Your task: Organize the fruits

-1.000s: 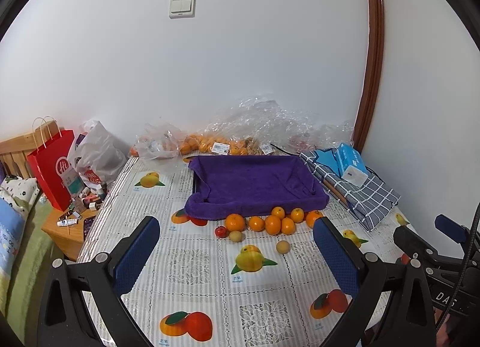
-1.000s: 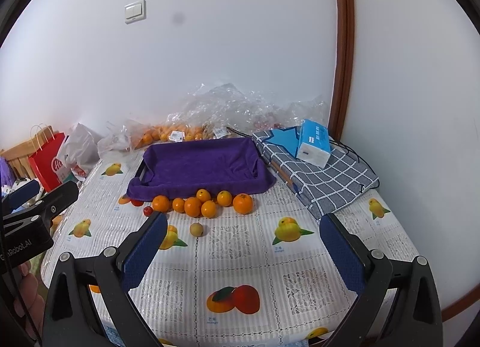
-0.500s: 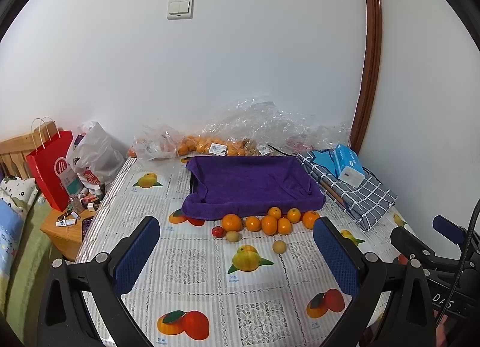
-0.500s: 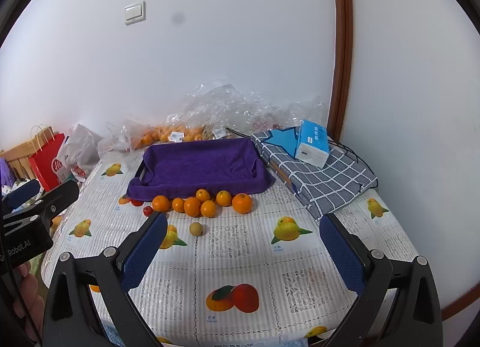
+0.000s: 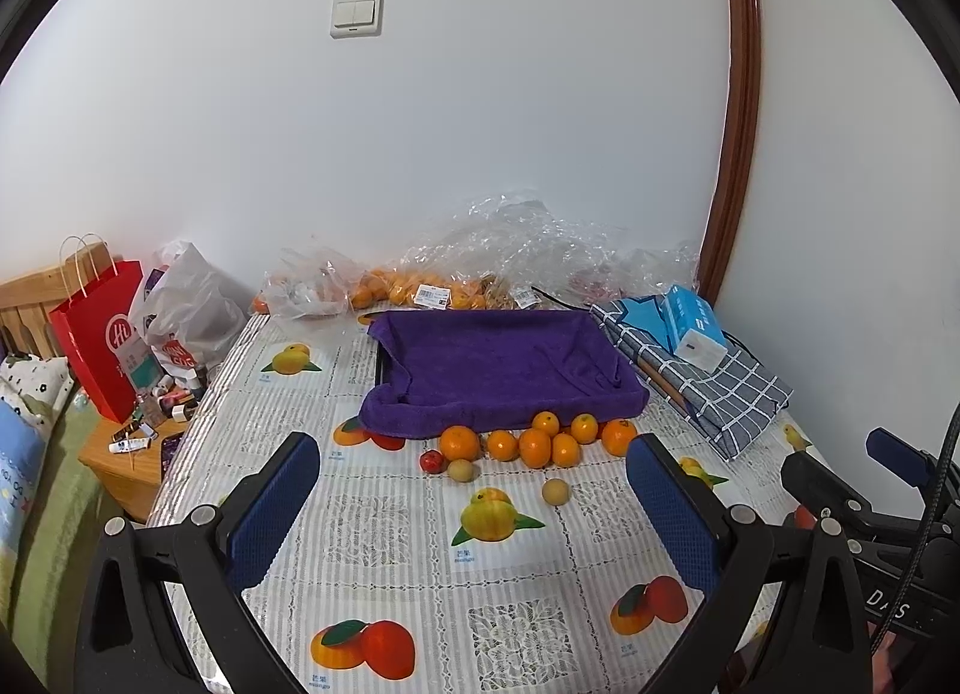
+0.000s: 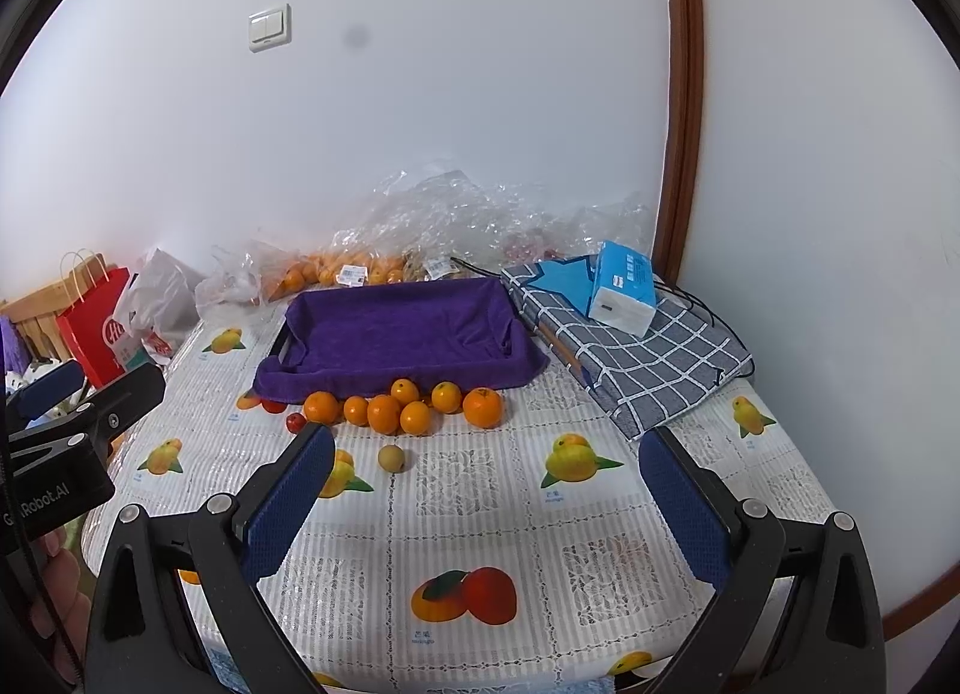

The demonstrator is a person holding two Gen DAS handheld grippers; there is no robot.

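Oranges lie in a loose row on the table, touching or just beside the near edge of the purple-lined tray, your landmark throughout. None is inside the tray yet, so the sorting appears not to have begun. A small red fruit and a tan round fruit sit at the left end of the row, just in front of the tray's near-left corner; a second tan fruit rests alone, nearer to you than the row. The purple cloth probably lines the tray to cushion fruit and stop it from rolling.

Your left gripper is held well back from the tray with its jaws spread wide and nothing between them, framing the whole row. Your right gripper is likewise wide and empty, back from the tray and squared to its near-right side. Both seem poised for an approach, and either can reach the row.

Bagged oranges under crinkled plastic lie behind the tray against the wall. A folded checked cloth carrying a blue tissue pack lies to the tray's right, clear of the fruit.
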